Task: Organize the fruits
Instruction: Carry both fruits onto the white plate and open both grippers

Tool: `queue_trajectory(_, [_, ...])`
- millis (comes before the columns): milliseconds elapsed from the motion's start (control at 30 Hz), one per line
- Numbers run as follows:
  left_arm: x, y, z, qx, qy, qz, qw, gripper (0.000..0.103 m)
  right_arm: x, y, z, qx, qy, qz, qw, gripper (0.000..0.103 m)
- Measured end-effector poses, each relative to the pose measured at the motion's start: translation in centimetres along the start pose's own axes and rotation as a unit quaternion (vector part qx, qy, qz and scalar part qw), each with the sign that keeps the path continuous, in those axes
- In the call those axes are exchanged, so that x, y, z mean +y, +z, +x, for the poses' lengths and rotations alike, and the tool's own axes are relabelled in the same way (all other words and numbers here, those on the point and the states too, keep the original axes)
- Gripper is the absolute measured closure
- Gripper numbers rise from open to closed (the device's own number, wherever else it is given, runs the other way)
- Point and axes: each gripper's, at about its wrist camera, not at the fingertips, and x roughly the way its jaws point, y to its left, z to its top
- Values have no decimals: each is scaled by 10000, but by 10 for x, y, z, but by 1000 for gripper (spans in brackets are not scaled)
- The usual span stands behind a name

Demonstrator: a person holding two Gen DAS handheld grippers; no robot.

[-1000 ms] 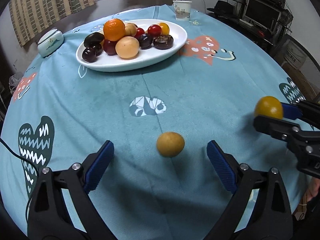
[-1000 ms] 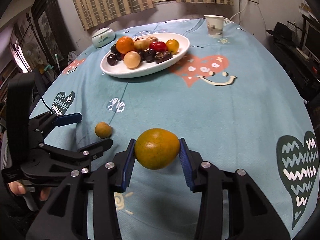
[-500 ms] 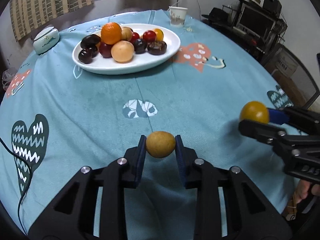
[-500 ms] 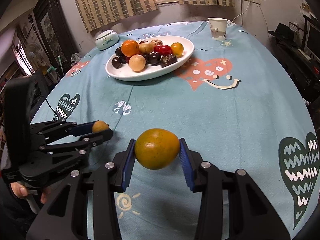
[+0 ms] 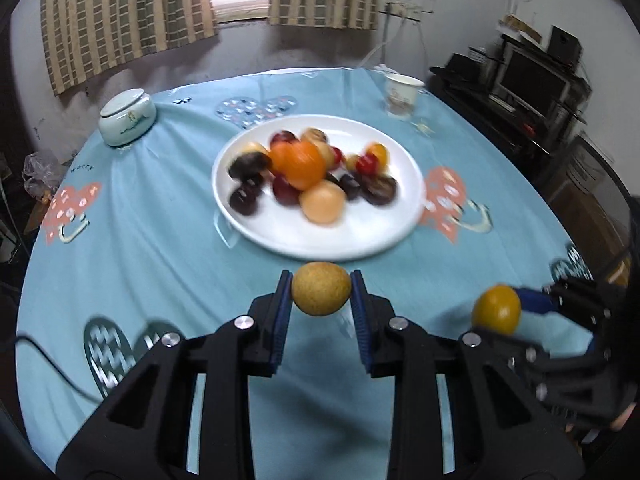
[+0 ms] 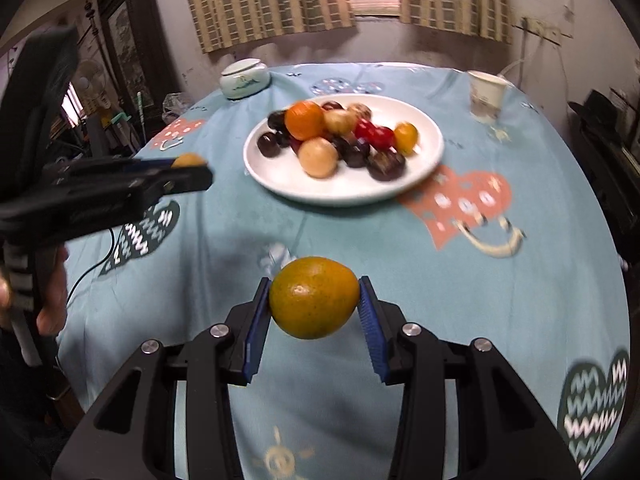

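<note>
Gripping, left: left hand-held gripper (image 5: 321, 290) is clamping a small tan-yellow fruit (image 5: 321, 289) between its blue pads; the fruit is hanging clear of the cloth, just short of the near rim of the plate
Gripping, right: right hand-held gripper (image 6: 314, 304) is clenching a larger green-tinged orange fruit (image 6: 314, 303), pads pressing on both of its sides; it is riding above the cloth, well short of the plate
Cross view, left camera: the right tool is showing at lower right with its orange fruit (image 5: 496, 309) at the fingertips
Cross view, right camera: the left tool is reaching in from the left edge, its small fruit (image 6: 187, 160) peeking above the dark finger; a hand (image 6: 48, 292) is gripping the handle at the far left
Plate: white oval plate (image 5: 384, 236) is sitting mid-counter, heaped toward its far side; near part is lying bare
Heap: a bright orange (image 5: 297, 164) is sitting on top; a pale peach-coloured round fruit (image 5: 322, 202) is lying nearest the front; dark plum-like pieces, red ones and a small yellow one are crowding round; all blurred, so a count is not possible
Counter: round counter is wearing a teal cloth (image 5: 160, 264) printed with hearts
Far edge: a lidded white ceramic jar (image 5: 127, 117) is standing far left; a paper cup (image 5: 399, 90) is standing far right, both apart from the plate
</note>
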Motion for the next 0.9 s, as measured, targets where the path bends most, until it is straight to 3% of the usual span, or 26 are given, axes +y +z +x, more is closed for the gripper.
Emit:
queue_trajectory(167, [14, 35, 38, 157, 112, -67, 9998, 74, 2, 48, 31, -78, -35, -175, 9998, 60])
queue_trajectory(367, [16, 51, 72, 329, 70, 48, 9994, 74, -17, 86, 67, -2, -138, -89, 9999, 60])
queue_trajectory(900, [28, 56, 109, 607, 37, -19, 9981, 73, -23, 97, 112, 316, -171, -240, 9991, 59])
